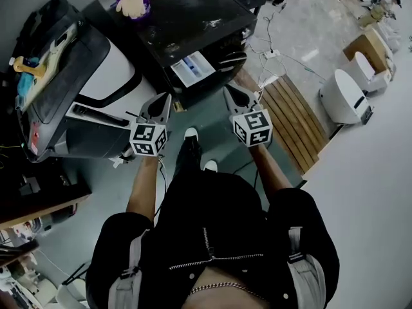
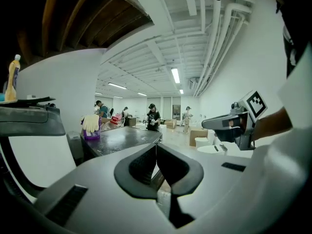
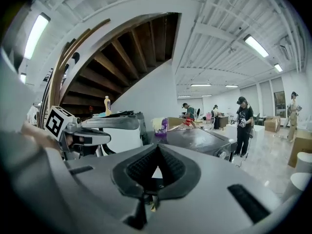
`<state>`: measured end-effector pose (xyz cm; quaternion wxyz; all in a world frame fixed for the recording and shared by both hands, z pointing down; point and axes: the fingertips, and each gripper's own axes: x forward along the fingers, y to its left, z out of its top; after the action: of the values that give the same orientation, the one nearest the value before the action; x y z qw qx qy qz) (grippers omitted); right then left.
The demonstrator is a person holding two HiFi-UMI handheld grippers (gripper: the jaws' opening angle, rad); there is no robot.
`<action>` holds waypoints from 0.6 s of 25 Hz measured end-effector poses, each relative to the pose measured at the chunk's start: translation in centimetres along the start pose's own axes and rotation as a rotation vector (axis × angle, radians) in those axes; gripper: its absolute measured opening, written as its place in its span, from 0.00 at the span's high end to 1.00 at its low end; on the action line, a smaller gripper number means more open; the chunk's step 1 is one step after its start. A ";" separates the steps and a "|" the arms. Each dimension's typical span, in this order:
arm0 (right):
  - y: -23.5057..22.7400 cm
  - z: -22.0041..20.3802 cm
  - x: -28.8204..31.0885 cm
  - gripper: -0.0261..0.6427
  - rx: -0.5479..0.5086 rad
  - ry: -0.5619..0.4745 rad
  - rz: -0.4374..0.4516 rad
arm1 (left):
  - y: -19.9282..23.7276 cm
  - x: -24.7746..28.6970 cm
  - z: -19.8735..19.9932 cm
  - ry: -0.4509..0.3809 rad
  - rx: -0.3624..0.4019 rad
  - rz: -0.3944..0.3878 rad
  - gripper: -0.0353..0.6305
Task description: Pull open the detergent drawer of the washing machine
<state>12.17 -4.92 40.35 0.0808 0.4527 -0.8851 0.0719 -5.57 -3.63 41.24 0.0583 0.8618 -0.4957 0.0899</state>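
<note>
Left gripper (image 1: pixel 162 100) and right gripper (image 1: pixel 229 92) hang level and apart, both jaws pressed together on nothing, short of the washing machine (image 1: pixel 193 18) at twelve o'clock, because its detergent drawer (image 1: pixel 193 68) apparently juts out already open.

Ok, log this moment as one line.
left gripper: shut, empty | right gripper: shut, empty | detergent drawer: open on washing machine | contact: none
</note>
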 end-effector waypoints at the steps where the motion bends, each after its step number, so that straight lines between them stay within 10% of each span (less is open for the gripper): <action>1: 0.1 0.1 -0.3 0.96 -0.003 -0.005 0.002 | -0.1 -0.2 0.1 -0.003 -0.001 0.004 0.92; 15: 0.7 -0.2 -1.7 0.95 -0.008 -0.014 0.012 | -1.2 -1.0 0.0 -0.015 -0.007 0.013 0.91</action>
<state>12.59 -3.18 40.19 0.0757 0.4474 -0.8887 0.0657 -5.02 -2.18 40.99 0.0570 0.8591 -0.5019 0.0820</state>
